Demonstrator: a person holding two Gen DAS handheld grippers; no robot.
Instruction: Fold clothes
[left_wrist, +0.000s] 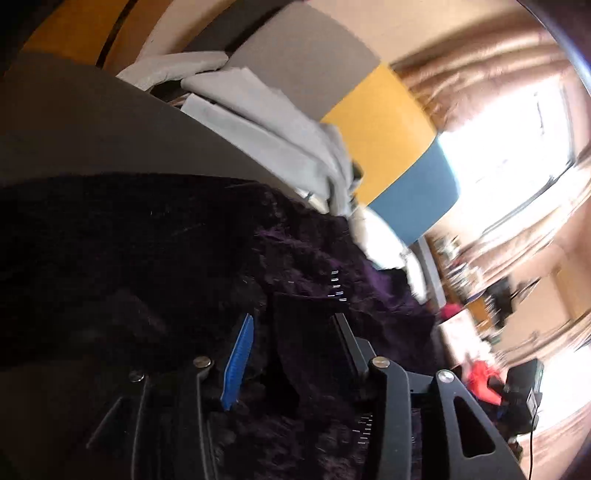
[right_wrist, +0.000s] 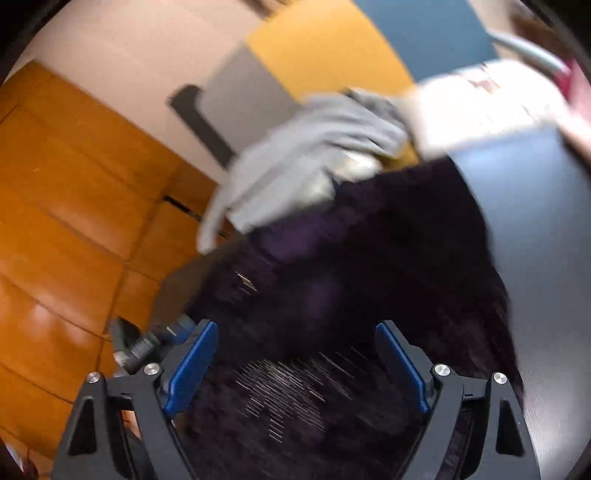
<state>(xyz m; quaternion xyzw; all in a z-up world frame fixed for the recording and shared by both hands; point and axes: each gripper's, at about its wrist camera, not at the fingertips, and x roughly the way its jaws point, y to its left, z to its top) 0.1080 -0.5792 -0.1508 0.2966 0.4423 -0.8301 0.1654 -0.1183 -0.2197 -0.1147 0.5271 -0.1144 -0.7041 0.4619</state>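
A dark purple fuzzy garment (left_wrist: 147, 240) lies in a heap on the dark table (left_wrist: 92, 129). My left gripper (left_wrist: 293, 319) is low over it. Its jaws stand apart, with a fold of the fabric between the blue pad (left_wrist: 240, 358) and the other finger; the pads do not visibly press on it. In the right wrist view, the same garment (right_wrist: 388, 240) spreads under my right gripper (right_wrist: 295, 326). That gripper's blue pads (right_wrist: 192, 369) are wide apart and the cloth lies loose beneath them. The picture is motion-blurred.
A stack of folded grey clothes (left_wrist: 258, 122) sits at the table's far side, seen also as a grey pile (right_wrist: 303, 155) just beyond the garment. Behind it stands a grey, yellow and blue panel (left_wrist: 384, 129). Orange wooden floor (right_wrist: 55, 184) lies past the table edge.
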